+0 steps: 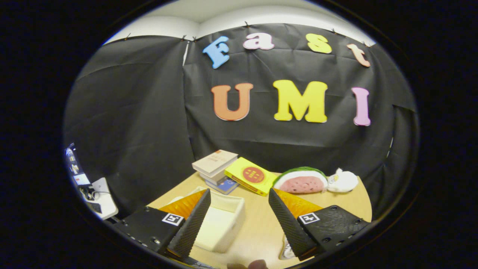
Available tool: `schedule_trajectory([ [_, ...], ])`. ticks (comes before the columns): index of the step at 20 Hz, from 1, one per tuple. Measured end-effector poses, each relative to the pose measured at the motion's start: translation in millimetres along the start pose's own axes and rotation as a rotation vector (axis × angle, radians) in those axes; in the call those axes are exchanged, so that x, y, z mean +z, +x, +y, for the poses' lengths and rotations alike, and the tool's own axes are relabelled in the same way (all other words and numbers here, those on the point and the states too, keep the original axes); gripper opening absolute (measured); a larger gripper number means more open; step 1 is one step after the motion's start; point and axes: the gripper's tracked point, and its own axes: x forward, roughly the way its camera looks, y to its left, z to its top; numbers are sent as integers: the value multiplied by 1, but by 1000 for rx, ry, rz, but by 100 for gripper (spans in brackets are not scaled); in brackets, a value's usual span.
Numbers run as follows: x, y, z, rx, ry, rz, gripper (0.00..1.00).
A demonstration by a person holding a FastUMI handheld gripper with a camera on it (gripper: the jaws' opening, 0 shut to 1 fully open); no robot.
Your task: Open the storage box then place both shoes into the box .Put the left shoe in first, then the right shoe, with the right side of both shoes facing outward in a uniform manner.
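My tongs (239,203) stand wide open with nothing between the fingers, held above a wooden table (261,228). The storage box (220,220) sits just ahead of my left finger and partly behind it: a pale, white box with thick walls, and from here I look down into its hollow, so it seems to be open already, though the finger hides its near corner and I cannot tell whether a lid or flap lies folded out of sight. Low beside my right finger, at the near lip of the table, I catch a sliver of something white with dark markings (286,251); it may be one of the shoes, but too little shows to be sure.

Beyond the fingers lie a stack of books (216,164), a yellow book (252,175) leaning against it, a watermelon-slice toy (301,180) and a small white plush toy (343,180), all well apart from the box.

The box looks light and fairly stiff, so it would likely slide on the smooth table if I push a shoe against its wall; I should lower things in from above. A shoe ought to be light, soft in the upper and firmer at the sole and heel. I would pinch it across the heel collar or the rim of the opening, where both fingers get a firm edge, not the rounded toe, which could slip.
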Motion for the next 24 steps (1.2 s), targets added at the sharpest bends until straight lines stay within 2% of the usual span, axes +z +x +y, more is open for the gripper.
schedule_trajectory([
  [4, -44, -17, -99, -108, 32, 61, 96],
  [6, -83, -20, -140, -159, 34, 115, 96],
  [9, -150, -18, -172, -178, 31, 222, 96],
  [15, -252, 3, -208, -172, 67, 396, 96],
  [18, -282, 27, -212, -161, 96, 451, 96],
  [21, -293, 55, -214, -149, 122, 472, 96],
  [23, -295, 68, -211, -137, 127, 481, 90],
  [24, -295, 72, -211, -135, 135, 488, 79],
])
